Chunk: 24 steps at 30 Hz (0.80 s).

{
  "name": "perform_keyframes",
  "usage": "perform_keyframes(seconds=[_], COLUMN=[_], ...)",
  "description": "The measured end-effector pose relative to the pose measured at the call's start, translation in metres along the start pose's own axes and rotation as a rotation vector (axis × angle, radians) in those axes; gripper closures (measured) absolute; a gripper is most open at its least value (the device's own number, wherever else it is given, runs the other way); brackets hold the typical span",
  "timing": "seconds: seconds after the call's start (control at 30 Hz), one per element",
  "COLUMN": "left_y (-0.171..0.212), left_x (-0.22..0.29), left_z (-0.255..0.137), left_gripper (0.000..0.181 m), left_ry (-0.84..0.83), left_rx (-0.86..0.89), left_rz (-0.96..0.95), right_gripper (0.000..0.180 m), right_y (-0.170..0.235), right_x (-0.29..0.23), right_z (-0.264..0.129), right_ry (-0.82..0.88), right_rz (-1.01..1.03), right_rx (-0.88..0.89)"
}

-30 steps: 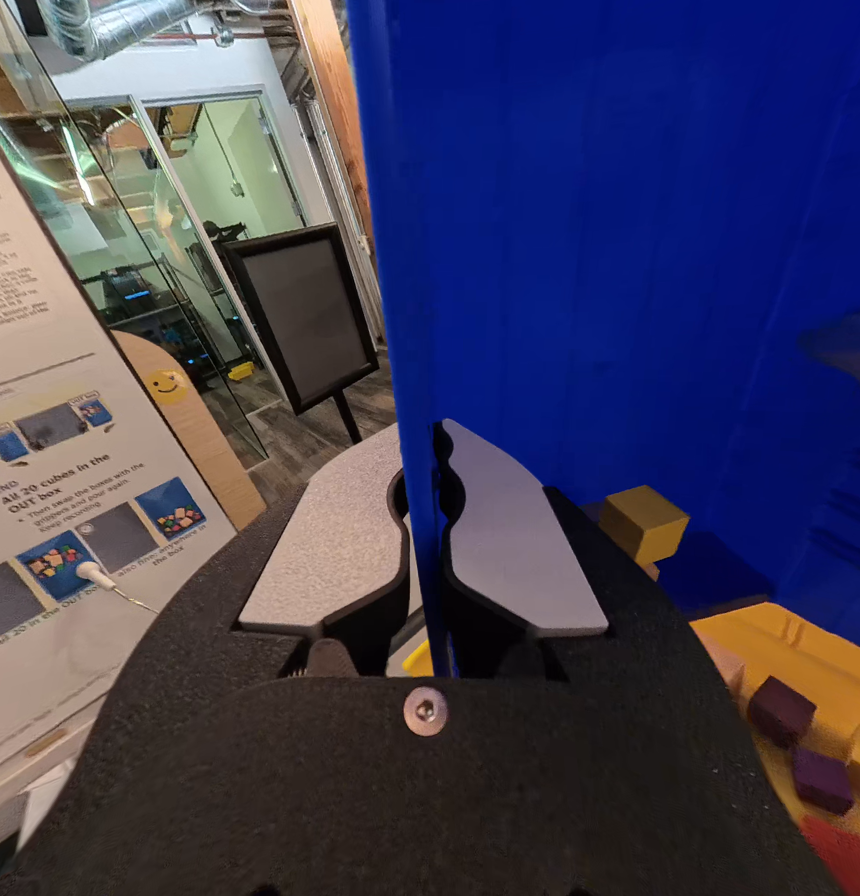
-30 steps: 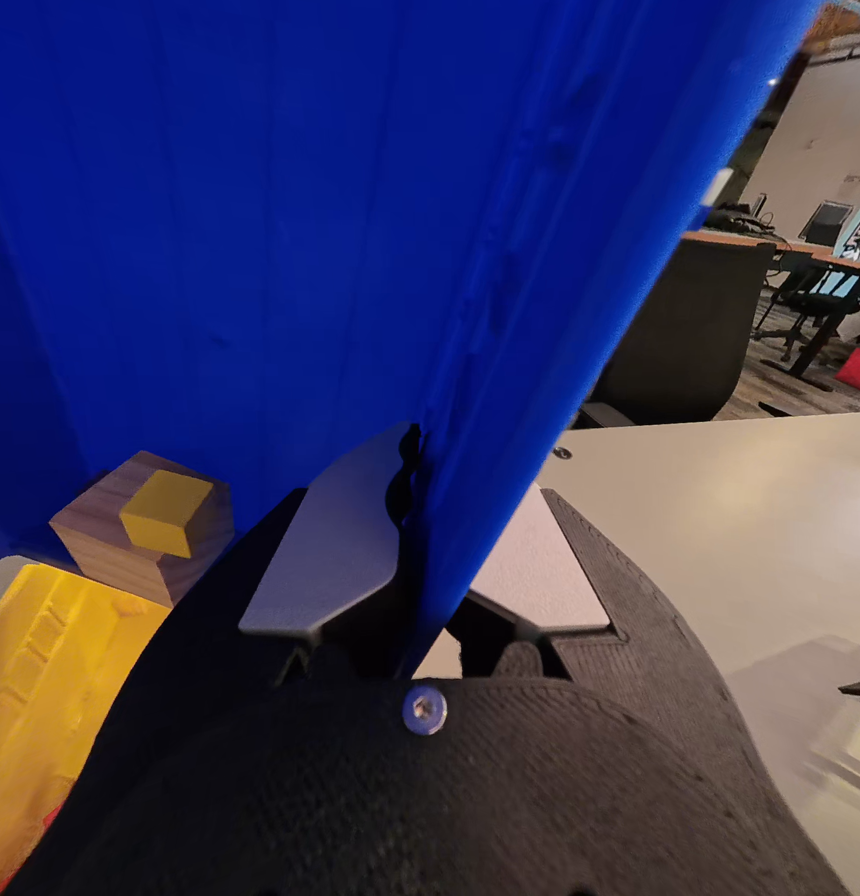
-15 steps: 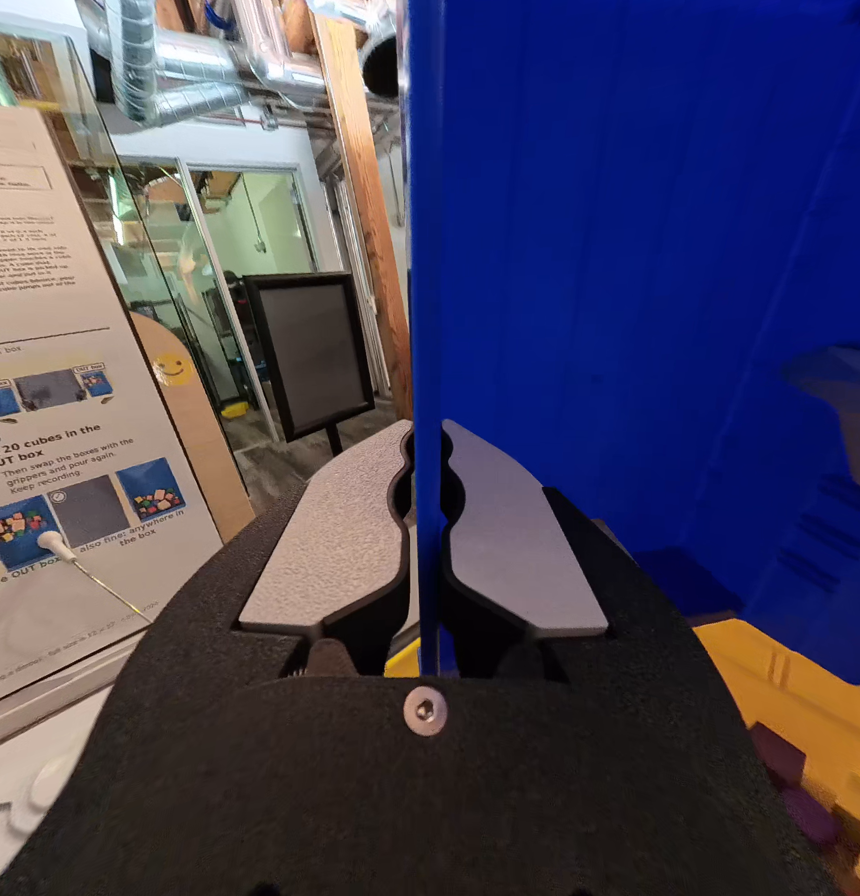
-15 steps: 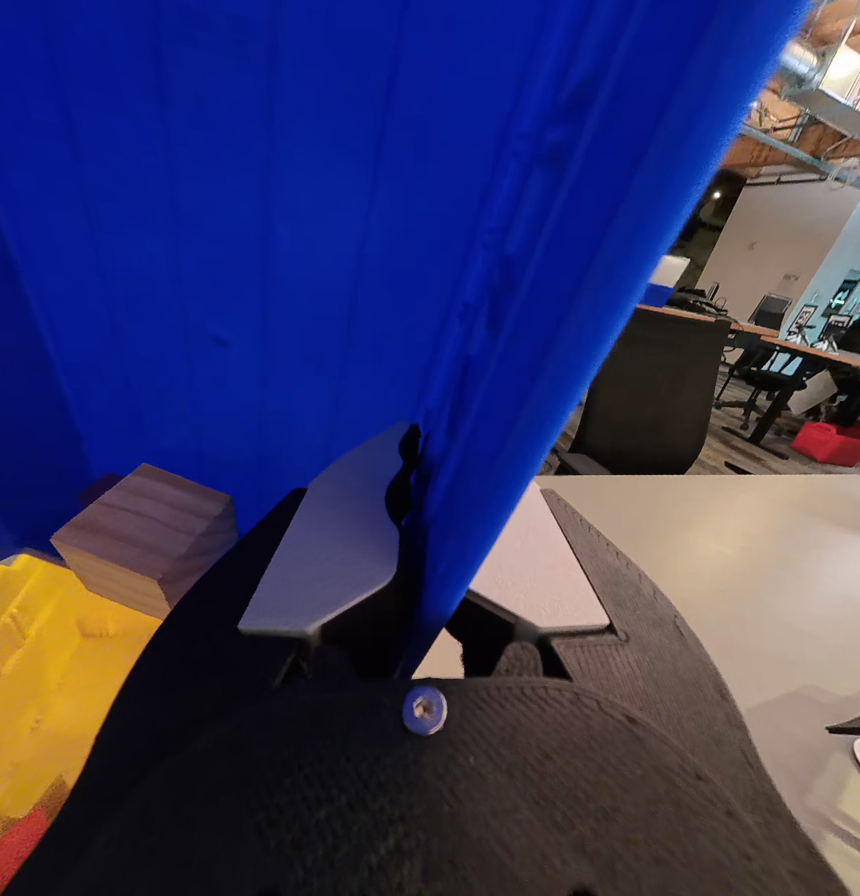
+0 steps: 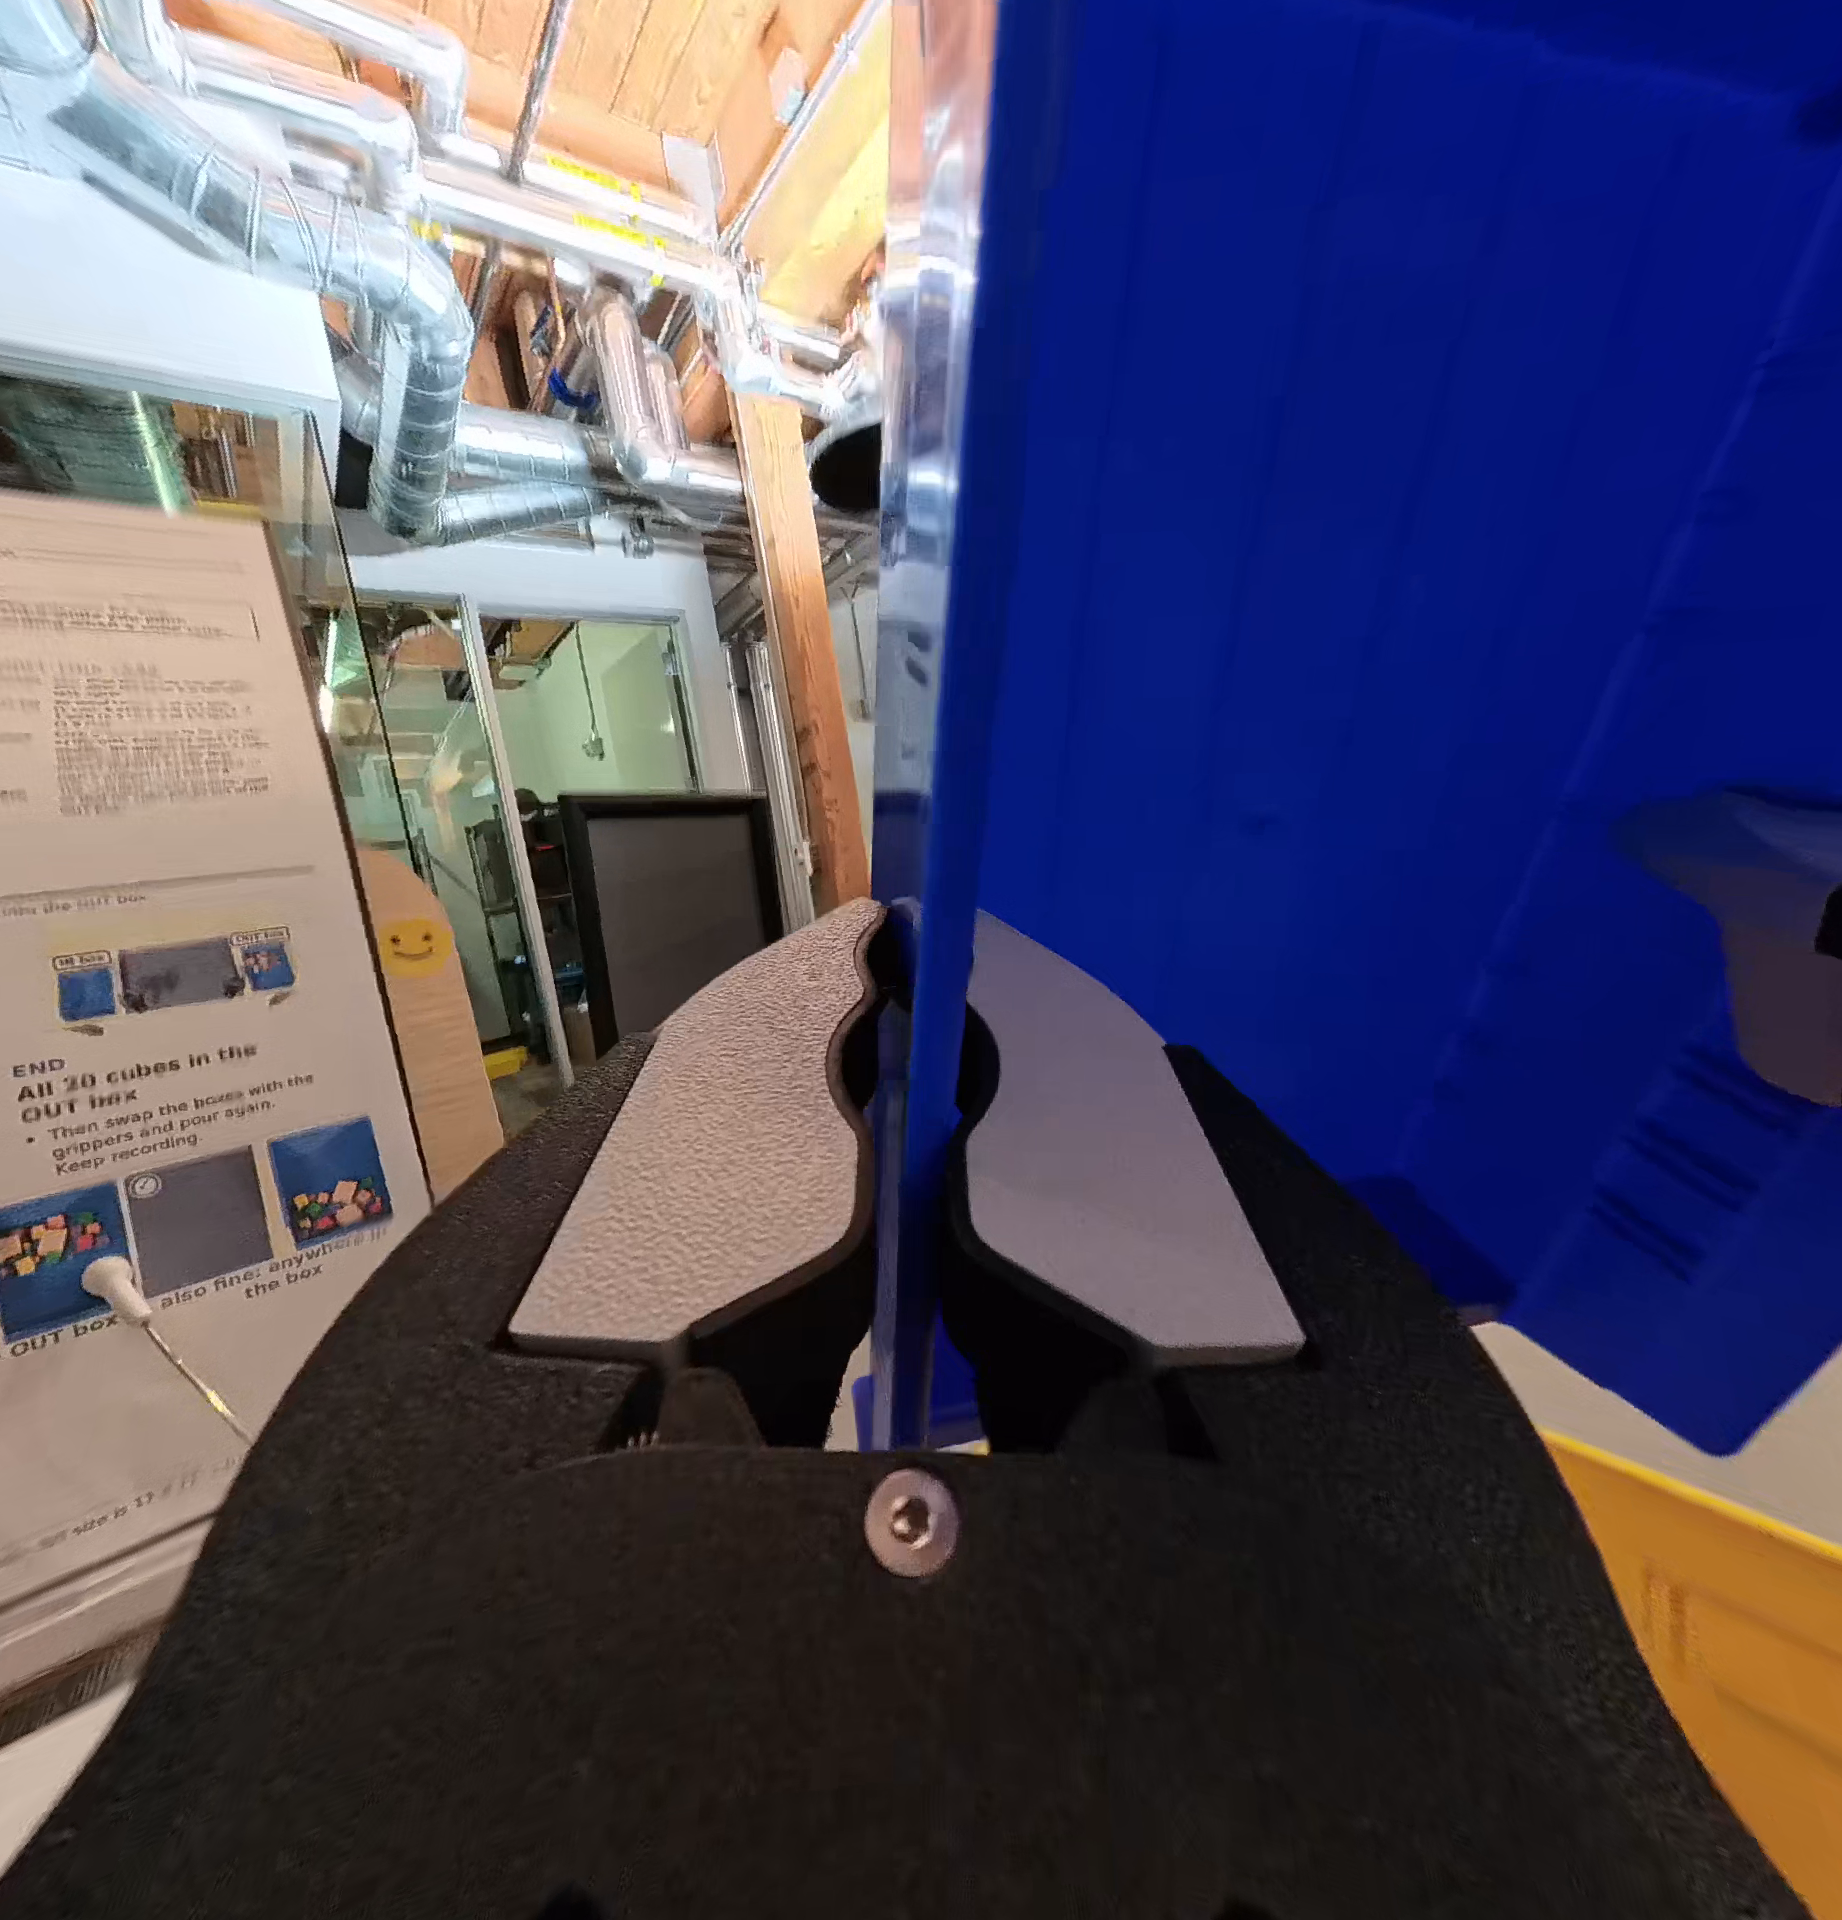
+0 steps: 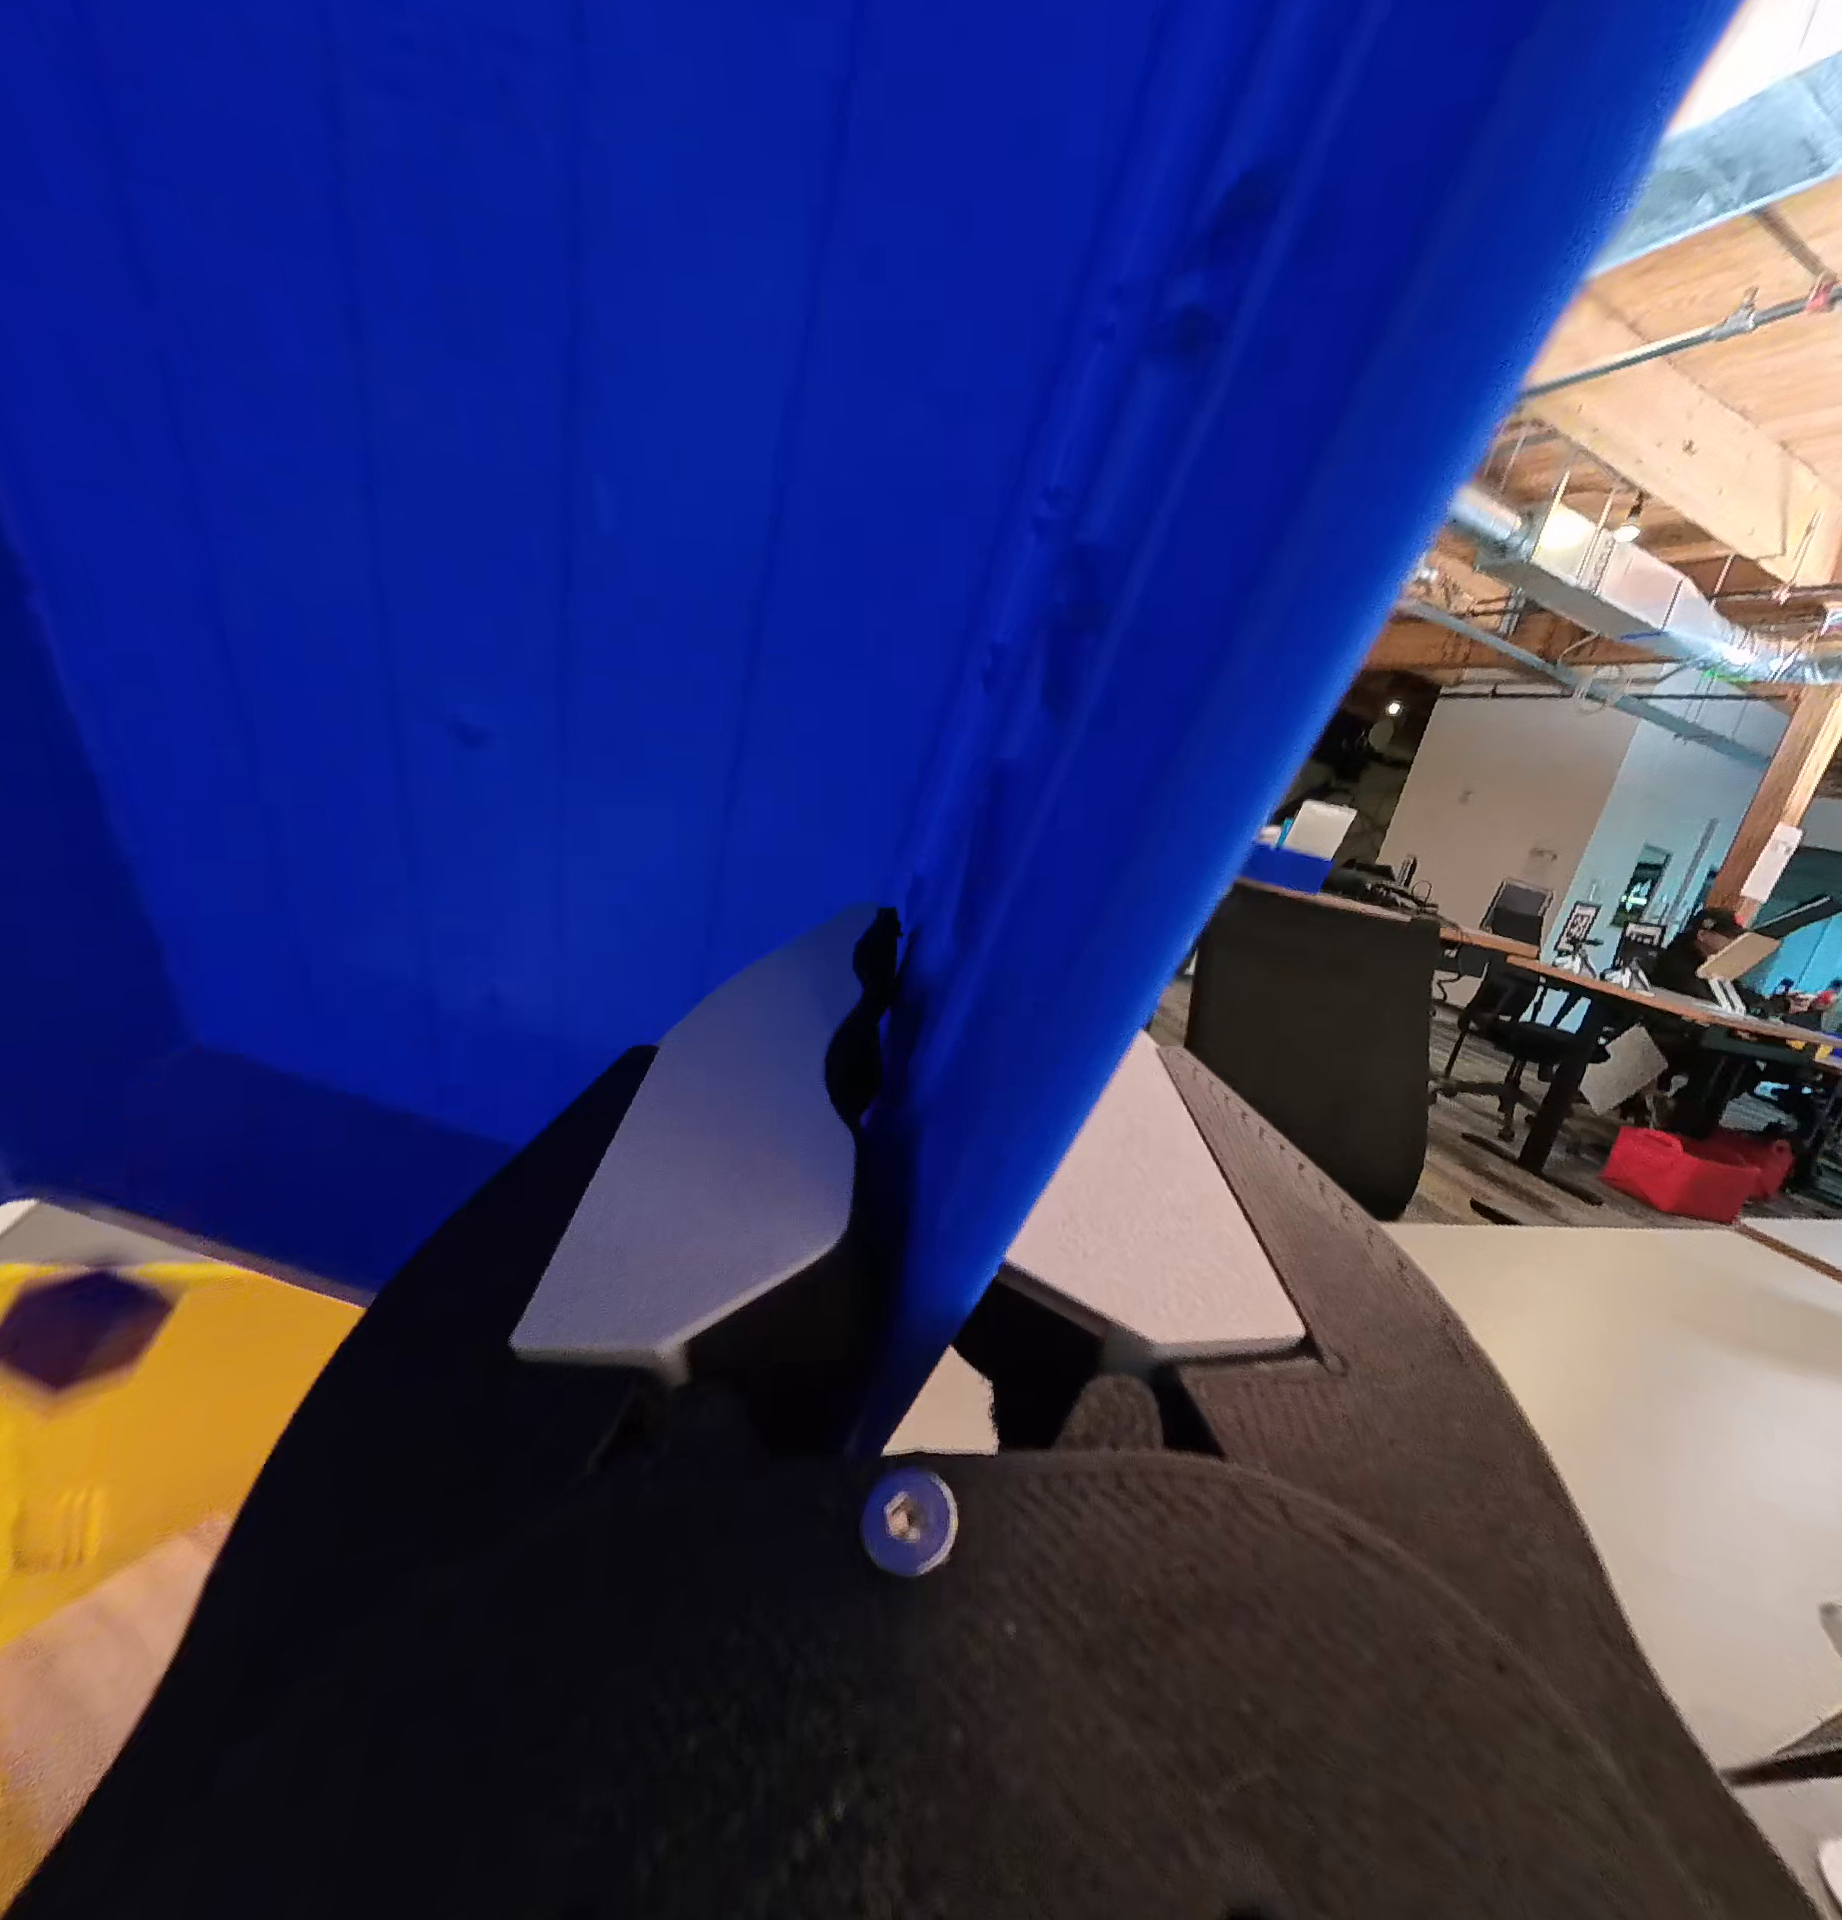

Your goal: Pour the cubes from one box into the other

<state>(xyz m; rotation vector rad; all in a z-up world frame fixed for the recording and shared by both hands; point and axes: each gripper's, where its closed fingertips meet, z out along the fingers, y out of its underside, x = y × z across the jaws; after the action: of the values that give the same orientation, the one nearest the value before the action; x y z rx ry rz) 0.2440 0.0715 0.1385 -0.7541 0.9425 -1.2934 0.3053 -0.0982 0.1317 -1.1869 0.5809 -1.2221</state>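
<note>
Both grippers hold one blue box, tipped steeply so its inside faces the cameras and shows no cubes. My left gripper [image 5: 917,935] is shut on the blue box's [image 5: 1364,623] left wall. My right gripper [image 6: 891,935] is shut on the box's [image 6: 584,520] right wall. Below the blue box lies the yellow box [image 5: 1748,1683], seen at the lower right of the left wrist view and at the lower left of the right wrist view [image 6: 200,1392]. A dark purple cube [image 6: 65,1340], blurred, shows over the yellow box. The right gripper's finger [image 5: 1790,997] shows at the right edge of the left wrist view.
A white instruction sheet [image 5: 138,1039] stands at the left. The pale table top [image 6: 1623,1382] stretches to the right. A black chair [image 6: 1312,1049] stands behind the table, with desks, a red bin [image 6: 1675,1174] and a seated person farther back.
The blue box has tipped up further and risen. The yellow and wooden cubes seen at its mouth have dropped out. The yellow box now lies lower in both views.
</note>
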Motion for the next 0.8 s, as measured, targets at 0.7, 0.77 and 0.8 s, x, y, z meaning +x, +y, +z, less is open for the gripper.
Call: perform_keyframes(seconds=[0.7, 0.77, 0.8], left_y=[-0.048, -0.021, -0.006], left_x=[-0.143, -0.161, -0.168], left_z=[-0.180, -0.228, -0.251], left_gripper=[0.170, 0.171, 0.172], left_ry=[-0.251, -0.272, -0.281], left_rx=[-1.179, -1.386, -1.481], left_rz=[-0.023, -0.188, -0.243], right_gripper=[0.173, 0.173, 0.173], right_y=[-0.065, -0.037, -0.020], right_x=[-0.192, -0.239, -0.261], right_z=[-0.046, -0.071, -0.086], right_ry=[-0.620, -0.716, -0.760], right_rz=[-0.040, -0.070, -0.076], right_rx=[-0.941, -1.144, -1.241])
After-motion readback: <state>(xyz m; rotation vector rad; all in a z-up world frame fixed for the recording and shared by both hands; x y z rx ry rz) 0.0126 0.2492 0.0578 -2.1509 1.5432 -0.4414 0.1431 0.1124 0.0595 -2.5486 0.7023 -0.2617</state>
